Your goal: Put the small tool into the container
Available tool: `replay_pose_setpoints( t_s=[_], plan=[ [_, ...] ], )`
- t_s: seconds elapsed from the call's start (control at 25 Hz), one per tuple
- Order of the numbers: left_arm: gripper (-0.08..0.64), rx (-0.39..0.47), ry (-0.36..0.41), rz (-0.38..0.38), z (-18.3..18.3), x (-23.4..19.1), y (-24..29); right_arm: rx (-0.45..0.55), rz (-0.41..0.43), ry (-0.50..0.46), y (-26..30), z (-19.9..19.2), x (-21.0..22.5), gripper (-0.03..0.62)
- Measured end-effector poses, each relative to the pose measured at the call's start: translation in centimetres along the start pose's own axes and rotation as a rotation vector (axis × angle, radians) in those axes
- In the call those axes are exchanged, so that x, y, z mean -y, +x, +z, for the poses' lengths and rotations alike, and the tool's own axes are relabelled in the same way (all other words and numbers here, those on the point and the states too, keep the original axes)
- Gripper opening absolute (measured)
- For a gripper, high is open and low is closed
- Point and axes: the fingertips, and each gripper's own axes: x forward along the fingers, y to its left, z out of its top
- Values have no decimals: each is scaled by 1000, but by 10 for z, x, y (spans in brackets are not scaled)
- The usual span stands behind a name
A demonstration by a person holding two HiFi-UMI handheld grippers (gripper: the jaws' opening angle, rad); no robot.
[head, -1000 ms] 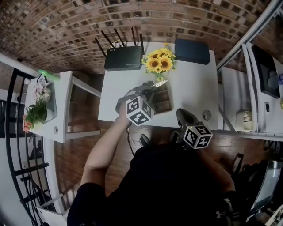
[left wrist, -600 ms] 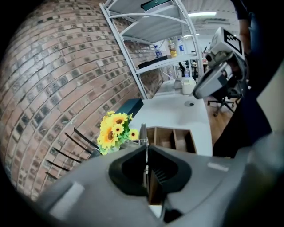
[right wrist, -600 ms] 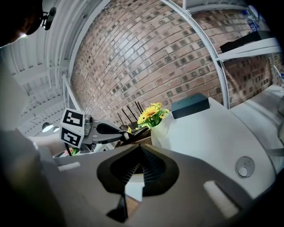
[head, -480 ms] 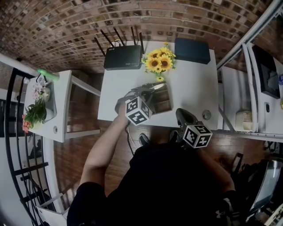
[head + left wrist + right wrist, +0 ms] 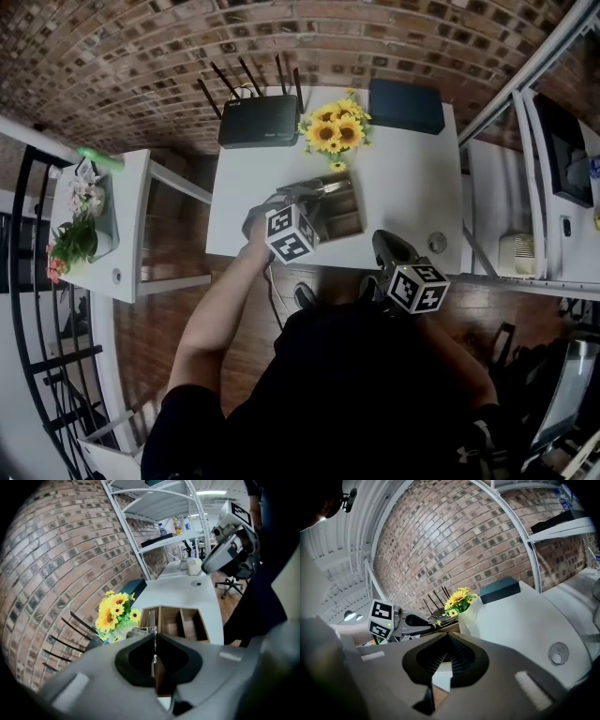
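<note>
Now that the small tool point(image 5: 152, 620) has sunk a little from where it hung a second ago, it stands right over the far end of the wooden container point(image 5: 182, 620) instead of up near the flowers. To my eye that means the drop is close. The tool is lined up with the container's leftmost slot, though I cannot tell whether its tip has passed the rim yet.

It is a thin, flat sliver of bright metal. From the left gripper view it shows edge-on as a narrow silver line, standing almost upright and poking out beyond the jaws.

The left gripper point(image 5: 153, 634) has its jaws pinching that sliver, so nearly pressed together that only the metal parts them, and it tilts down toward the container. The container itself is an open brown box split by dividers into several compartments, and the ones I can see hold nothing.

Further out, the right gripper point(image 5: 446, 637) waits at the near edge of the white bench point(image 5: 403, 178), with its jaws together and nothing between them. It has not budged.

Behind the container sit a bunch of sunflowers point(image 5: 336, 131), a black router point(image 5: 260, 122) and a dark box point(image 5: 406, 106), all clear of the work.
</note>
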Motion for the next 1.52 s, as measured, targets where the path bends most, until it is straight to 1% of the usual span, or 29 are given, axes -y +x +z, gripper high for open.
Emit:
replay_pose_setpoints(
  t_s=[0.32,0.68,0.88,1.0,1.16,1.32,1.44,1.52],
  plan=[
    [12,-11,-39,-22,-5,-1,6,-6,-5,15,-2,-3,1,11],
    [17,-55,-20,-52,-10,1,16,-8,-6,27,-2,-5,3,11],
    [17,-76,-42,-70,-12,-1,19,-7,-2,34,-1,-6,4,11],
    [17,-83,-72,-88,-12,-1,19,-8,-3,42,-1,-7,6,11],
    [37,-89,-109,-93,-12,-4,18,-11,1,49,0,-9,6,11],
    [45,-82,-125,-87,-11,-6,18,-15,4,53,3,-10,6,11],
    [94,-80,-147,-56,-14,-12,20,-19,8,54,4,-10,5,11],
    [128,-73,-180,-40,-15,-15,18,-20,9,54,4,-10,5,11]
  ],
)
